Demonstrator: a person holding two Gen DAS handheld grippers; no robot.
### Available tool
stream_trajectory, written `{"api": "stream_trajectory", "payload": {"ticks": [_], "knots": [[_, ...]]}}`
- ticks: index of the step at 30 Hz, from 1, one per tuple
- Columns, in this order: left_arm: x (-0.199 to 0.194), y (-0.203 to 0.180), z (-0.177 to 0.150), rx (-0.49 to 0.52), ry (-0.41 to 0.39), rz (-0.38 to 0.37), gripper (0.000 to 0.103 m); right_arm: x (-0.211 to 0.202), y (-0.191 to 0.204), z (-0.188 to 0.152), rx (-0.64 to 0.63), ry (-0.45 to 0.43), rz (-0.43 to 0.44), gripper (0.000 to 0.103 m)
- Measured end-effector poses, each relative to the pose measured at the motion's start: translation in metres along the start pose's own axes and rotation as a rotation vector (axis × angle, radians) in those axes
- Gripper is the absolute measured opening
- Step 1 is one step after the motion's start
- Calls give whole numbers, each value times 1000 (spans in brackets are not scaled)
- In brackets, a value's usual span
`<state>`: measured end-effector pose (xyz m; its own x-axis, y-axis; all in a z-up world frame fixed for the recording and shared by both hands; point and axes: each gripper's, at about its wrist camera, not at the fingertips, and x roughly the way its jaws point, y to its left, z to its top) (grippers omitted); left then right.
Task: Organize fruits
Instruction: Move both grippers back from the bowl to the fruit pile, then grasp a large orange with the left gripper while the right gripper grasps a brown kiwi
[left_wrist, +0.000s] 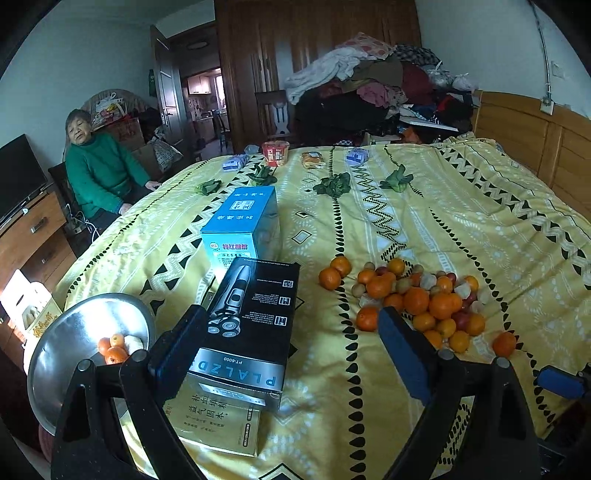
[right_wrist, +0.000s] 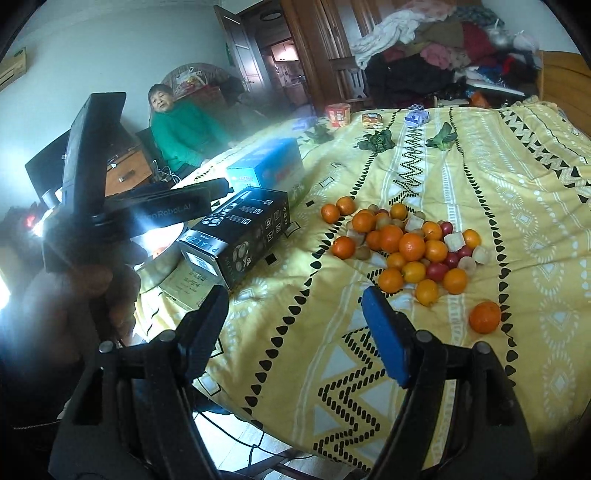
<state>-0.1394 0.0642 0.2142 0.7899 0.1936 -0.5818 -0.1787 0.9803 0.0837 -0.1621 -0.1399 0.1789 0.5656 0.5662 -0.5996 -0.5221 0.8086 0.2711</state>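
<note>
- Nearest the camera, the left claw (left_wrist: 295, 354) stands wide with nothing between its blue pads; the black shaver box (left_wrist: 251, 332) lies behind it.
- Right claw (right_wrist: 295, 325) is fairly wide and holds nothing.
- Loose fruits (left_wrist: 417, 299) lie heaped on the yellow bedspread (left_wrist: 461, 221), ahead of both claws.
- Beside the box, a metal bowl (left_wrist: 74, 332) holds a few fruits.

The left gripper (left_wrist: 291, 350) has black angular arms with round grey pivot screws and flat dark blue pads (left_wrist: 400, 350). The right gripper (right_wrist: 291, 328) is built alike: black frame, grey screws, bright blue pads (right_wrist: 384, 336). Seen from the right wrist, the left gripper's body bears pale lettering.
</note>
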Motion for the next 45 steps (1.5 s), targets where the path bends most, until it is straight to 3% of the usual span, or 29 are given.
{"api": "stream_trajectory", "payload": {"ticks": [3,7,10,12,14,17,21,25,30,34,36,38,40,45], "knots": [[1,-1,-6,-11,7,-61,94,-4,-3,-3,3,-7,-18,76],[11,-18,-17,6,22,-215,93,-7,-17,-14,16,6,-53,76],[36,-35,-24,-1,84,-334,81,-1,-36,-20,60,39,-72,76],[64,-45,-29,-29,148,-379,62,5,-48,-24,85,59,-83,76],[97,-52,-33,-60,213,-405,56,12,-58,-27,101,79,-88,76],[138,-63,-39,-64,263,-386,50,20,-73,-34,131,104,-91,76],[186,-69,-48,-11,319,-271,43,33,-93,-41,180,137,-96,76],[210,-72,-56,-12,355,-283,43,44,-110,-43,215,159,-98,76],[222,-76,-56,-13,324,-299,44,56,-123,-39,227,164,-88,76],[233,-81,-52,-22,304,-297,51,58,-127,-37,224,158,-70,76],[236,-82,-50,-25,297,-303,51,59,-127,-36,220,159,-64,76],[237,-83,-49,-23,301,-300,39,60,-124,-36,209,161,-54,75],[232,-82,-48,-23,297,-304,39,59,-121,-34,192,150,-48,66],[174,-65,-34,-56,215,-328,39,71,-108,-16,143,123,2,52]]}}
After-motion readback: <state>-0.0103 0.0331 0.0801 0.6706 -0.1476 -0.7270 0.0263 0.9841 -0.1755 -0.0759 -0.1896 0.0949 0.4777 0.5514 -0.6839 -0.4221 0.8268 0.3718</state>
